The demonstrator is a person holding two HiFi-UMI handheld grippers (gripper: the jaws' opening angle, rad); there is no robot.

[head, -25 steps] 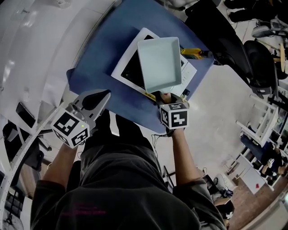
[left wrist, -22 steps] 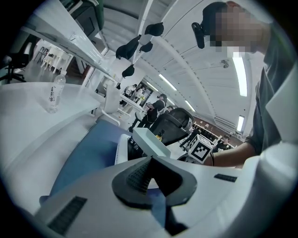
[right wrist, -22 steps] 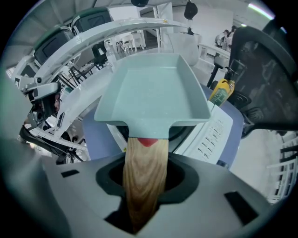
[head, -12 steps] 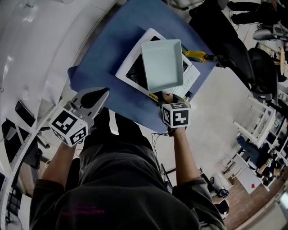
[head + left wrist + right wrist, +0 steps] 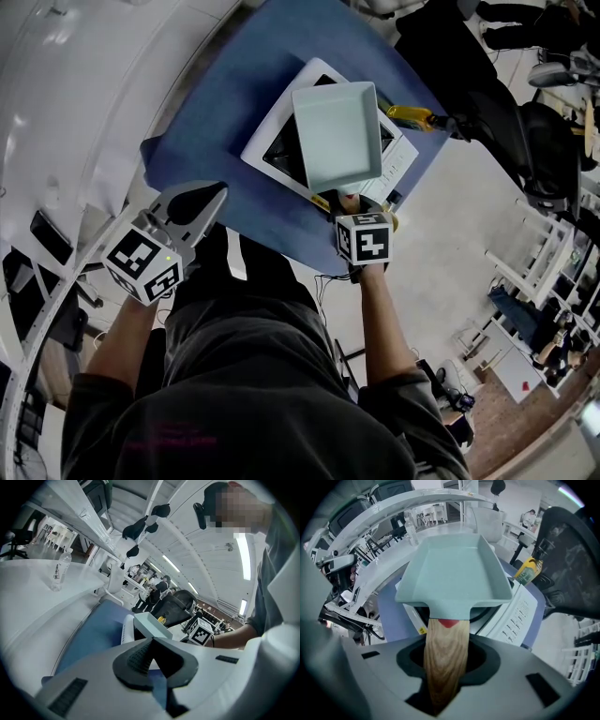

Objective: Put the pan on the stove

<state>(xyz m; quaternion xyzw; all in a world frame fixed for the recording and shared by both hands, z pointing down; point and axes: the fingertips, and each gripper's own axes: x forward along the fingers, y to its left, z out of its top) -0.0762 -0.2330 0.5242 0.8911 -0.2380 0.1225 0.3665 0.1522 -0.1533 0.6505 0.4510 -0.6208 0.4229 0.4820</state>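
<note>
Wooden handle (image 5: 444,653) of the pale green pan (image 5: 336,133) was clamped by the right gripper (image 5: 348,200) over the white stove (image 5: 401,157); jaws of the left gripper (image 5: 208,199) were pressed together, empty.

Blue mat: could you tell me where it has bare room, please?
Bare: the strip of blue cloth mat left of the white stove. Crowded: the right edge, by the yellow bottle and right claw holding the pale green square pan.
</note>
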